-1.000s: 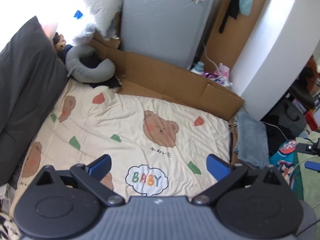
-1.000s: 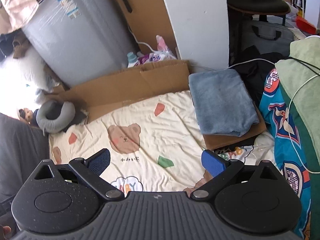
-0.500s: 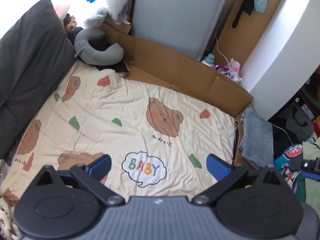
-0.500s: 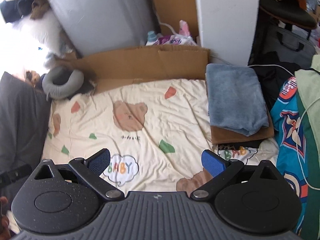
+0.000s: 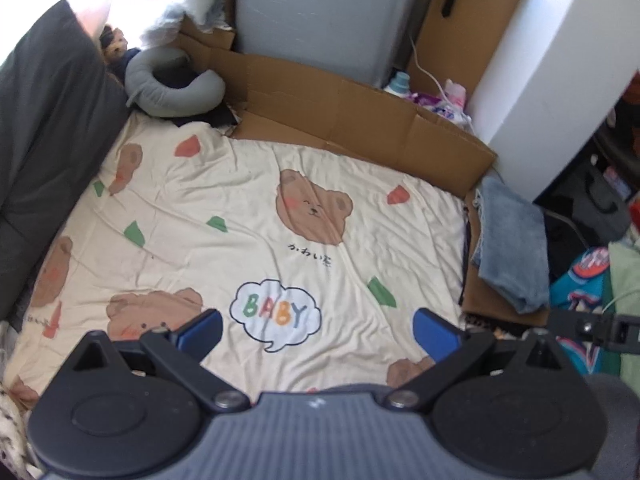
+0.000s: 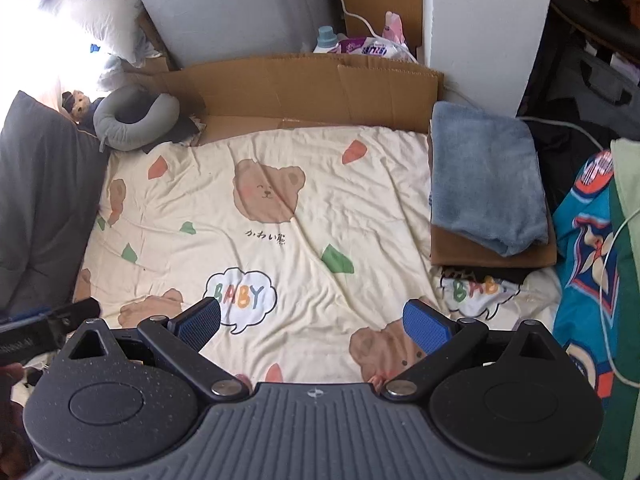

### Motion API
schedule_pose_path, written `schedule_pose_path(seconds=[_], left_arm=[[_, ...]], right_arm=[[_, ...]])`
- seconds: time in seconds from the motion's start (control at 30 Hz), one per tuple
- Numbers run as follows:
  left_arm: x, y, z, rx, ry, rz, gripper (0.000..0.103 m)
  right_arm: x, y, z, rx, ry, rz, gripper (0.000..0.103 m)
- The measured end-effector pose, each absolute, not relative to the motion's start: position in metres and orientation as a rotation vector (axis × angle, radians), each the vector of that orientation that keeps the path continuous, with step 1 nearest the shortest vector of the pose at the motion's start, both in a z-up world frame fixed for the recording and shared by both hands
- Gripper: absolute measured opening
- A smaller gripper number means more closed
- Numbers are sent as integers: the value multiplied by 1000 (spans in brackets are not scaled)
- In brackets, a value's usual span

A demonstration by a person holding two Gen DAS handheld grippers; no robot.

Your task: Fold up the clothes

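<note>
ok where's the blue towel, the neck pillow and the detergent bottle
blue towel [image 6: 486, 176], right wrist view, middle of its folded top
neck pillow [image 6: 132, 122], right wrist view, on its grey curved body
detergent bottle [image 6: 326, 38], right wrist view, on its teal cap

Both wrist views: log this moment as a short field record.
surface: bear-print sheet, spread out, wrinkled
folded item: blue towel on cardboard piece, right edge of sheet
left tool: open, empty, above sheet
right tool: open, empty, above sheet
far edge: cardboard wall, grey neck pillow
</note>
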State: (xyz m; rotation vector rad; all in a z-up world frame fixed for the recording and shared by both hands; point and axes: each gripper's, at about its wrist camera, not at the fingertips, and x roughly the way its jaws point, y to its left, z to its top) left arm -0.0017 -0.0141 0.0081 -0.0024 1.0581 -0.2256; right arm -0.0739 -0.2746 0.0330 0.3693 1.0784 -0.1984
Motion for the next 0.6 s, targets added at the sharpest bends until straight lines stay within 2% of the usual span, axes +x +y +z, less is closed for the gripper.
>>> schedule_pose_path(seconds=[0.6], left_arm=[[-2, -22, 2, 22, 1096, -235, 102]], right_arm=[[-75, -270, 26, 351, 1086, -144, 101]])
